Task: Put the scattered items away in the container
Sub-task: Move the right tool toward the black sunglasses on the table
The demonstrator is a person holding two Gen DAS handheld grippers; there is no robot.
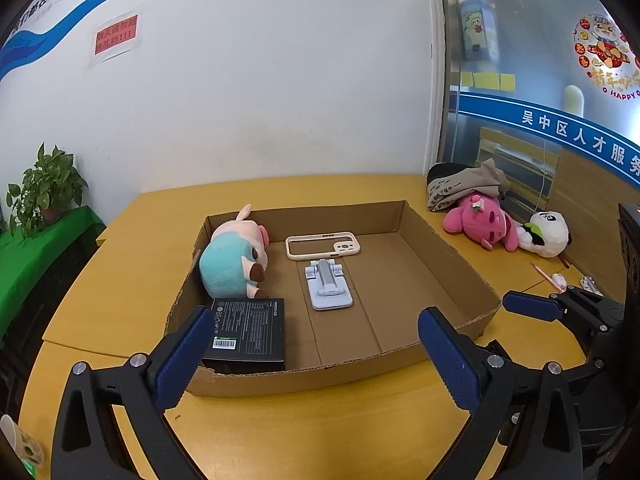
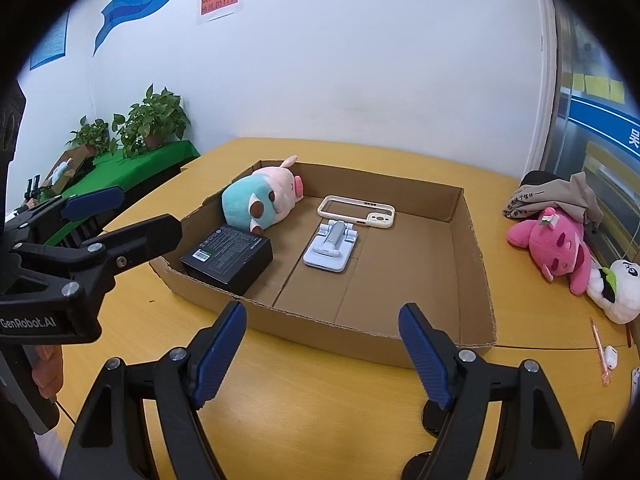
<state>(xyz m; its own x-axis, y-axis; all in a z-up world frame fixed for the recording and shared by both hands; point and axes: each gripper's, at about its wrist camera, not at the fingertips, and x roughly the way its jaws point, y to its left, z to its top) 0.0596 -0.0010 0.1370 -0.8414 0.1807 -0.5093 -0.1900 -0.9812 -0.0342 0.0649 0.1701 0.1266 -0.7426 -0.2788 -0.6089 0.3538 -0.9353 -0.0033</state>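
On the yellow wooden table (image 1: 120, 280) in front of you sits the shallow brown cardboard box (image 1: 440, 248), and four things lie inside it. Your soft teal and pink plush pig (image 1: 234, 258) rests in the far left corner, touching the side wall. Just in front of it, in the near left corner, lies the flat black box with a barcode sticker (image 1: 248, 330). Near the middle you can see the pale blue folding phone stand (image 1: 329, 285) lying flat. Behind it, touching its far end, is the cream plastic phone case (image 1: 322, 245).

Your left gripper (image 1: 316, 358) hangs over the near edge of the box with its blue pads spread wide. Nothing is between them. Your right gripper (image 2: 322, 354) hangs just before the near wall of the box. Its jaws are apart too, and they hold nothing. In the right wrist view you can see a bit of your hand (image 2: 46, 372) on the left handle.

Some things are still outside the box, on the right side of the table. You have a bright pink plush toy (image 2: 554, 248) lying down and a white plush panda (image 2: 616, 288) touching it. A grey and black cloth bag (image 2: 556, 194) sits behind the pink toy. Close to the table edge lie a thin pink pen (image 2: 600, 350) and a small white thing, maybe an earbud case (image 2: 611, 354); it is too small to be sure.

Green potted plants (image 2: 152, 124) stand on a green-covered table (image 2: 132, 168) by the wall on the left.
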